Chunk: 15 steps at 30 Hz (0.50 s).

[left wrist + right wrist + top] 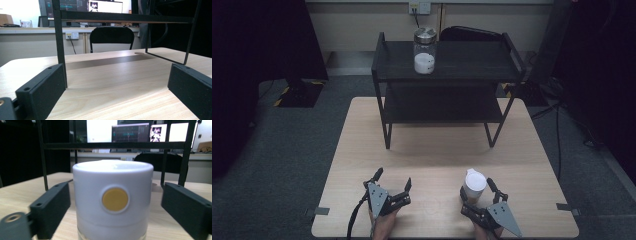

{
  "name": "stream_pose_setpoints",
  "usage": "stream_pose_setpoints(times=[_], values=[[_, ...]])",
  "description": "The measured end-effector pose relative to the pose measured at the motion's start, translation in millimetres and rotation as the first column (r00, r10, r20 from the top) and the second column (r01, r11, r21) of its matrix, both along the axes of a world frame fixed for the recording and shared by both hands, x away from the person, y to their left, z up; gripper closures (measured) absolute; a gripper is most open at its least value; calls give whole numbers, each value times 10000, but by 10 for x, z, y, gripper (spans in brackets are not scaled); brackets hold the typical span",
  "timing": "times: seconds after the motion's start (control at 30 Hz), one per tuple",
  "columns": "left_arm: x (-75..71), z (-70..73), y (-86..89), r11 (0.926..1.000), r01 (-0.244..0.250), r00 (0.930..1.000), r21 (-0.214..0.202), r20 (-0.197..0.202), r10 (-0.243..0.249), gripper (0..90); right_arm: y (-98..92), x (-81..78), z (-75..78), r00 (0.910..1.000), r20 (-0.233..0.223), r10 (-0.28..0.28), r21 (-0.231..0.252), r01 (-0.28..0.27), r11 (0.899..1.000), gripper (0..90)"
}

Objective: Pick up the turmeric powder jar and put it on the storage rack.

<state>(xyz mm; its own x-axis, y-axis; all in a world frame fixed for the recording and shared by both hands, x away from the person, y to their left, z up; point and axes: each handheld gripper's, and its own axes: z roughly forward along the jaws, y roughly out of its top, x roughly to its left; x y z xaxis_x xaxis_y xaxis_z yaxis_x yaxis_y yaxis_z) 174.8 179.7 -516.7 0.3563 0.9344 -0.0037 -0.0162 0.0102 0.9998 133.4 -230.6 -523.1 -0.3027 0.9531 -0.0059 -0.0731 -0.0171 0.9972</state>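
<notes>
A container with a white lid [475,181] stands on the table near its front edge, right of centre. In the right gripper view this container [112,200] has a round yellow spot on the lid's side and a clear body below. My right gripper [475,188] has a jaw on each side of it, with a gap showing at both sides. My left gripper [393,176] rests at the front left, open, with bare wood between its jaws [115,72].
A black two-tier rack [447,75] stands at the far half of the wooden table [362,150]. On its top shelf is a glass jar [424,50] with a metal lid and white contents. A black chair [111,37] stands beyond the table.
</notes>
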Motion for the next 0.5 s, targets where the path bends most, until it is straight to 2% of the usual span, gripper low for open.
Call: stream_pose_setpoints(times=[0.1, 0.2, 0.5], values=[[-1, 0, -3, 10000, -18, 10000, -1, 1, 18, 10, 28, -23, -36, 9996, 212, -180, -21, 180, 9998, 138], [-1, 0, -3, 10000, -15, 10000, -1, 1, 15, 10, 25, -5, -17, 9999, 83, -105, -104, 105, 9999, 152], [-1, 0, -3, 10000, -17, 10000, 2, 1, 17, 11, 32, 6, 30, 10000, -41, -1, -302, 0, 9995, 281]])
